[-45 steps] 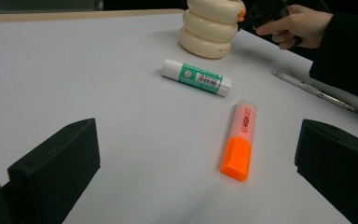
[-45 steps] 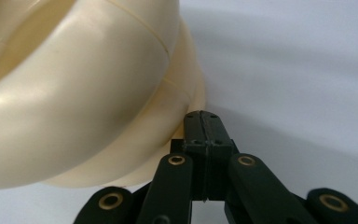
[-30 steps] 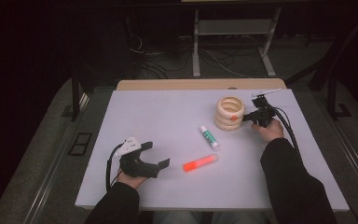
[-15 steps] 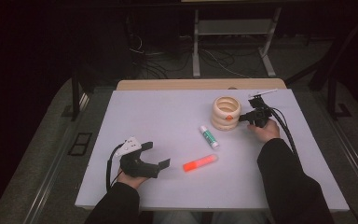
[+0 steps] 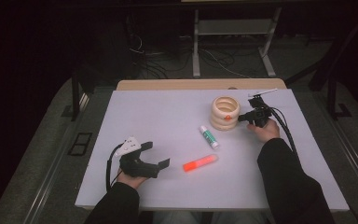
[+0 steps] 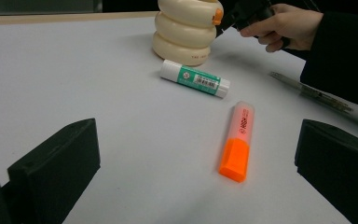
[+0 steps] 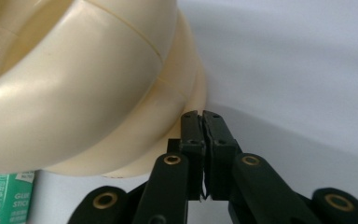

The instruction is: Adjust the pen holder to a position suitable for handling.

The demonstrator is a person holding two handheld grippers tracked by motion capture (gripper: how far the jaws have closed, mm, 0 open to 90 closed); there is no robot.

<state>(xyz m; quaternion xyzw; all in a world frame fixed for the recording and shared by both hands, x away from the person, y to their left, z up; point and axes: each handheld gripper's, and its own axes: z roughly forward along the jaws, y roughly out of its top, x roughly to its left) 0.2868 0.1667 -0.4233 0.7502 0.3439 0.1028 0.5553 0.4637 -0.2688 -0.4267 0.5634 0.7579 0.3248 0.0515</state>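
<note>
Right gripper [image 5: 243,117] sits beside the ring holder [image 5: 225,113], jaws clenched on nothing; left gripper [image 5: 154,155] rests on the surface [image 5: 168,116], jaws released, facing the highlighter [image 6: 237,141].

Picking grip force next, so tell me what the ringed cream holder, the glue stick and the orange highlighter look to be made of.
Cream holder: probably glossy moulded plastic; soft highlights and a seam line show, though glazed ceramic is possible.
Glue stick: smooth white plastic tube wrapped in a green printed label with a barcode.
Highlighter: plastic, with an opaque orange body and a frosted translucent cap bearing print.
</note>
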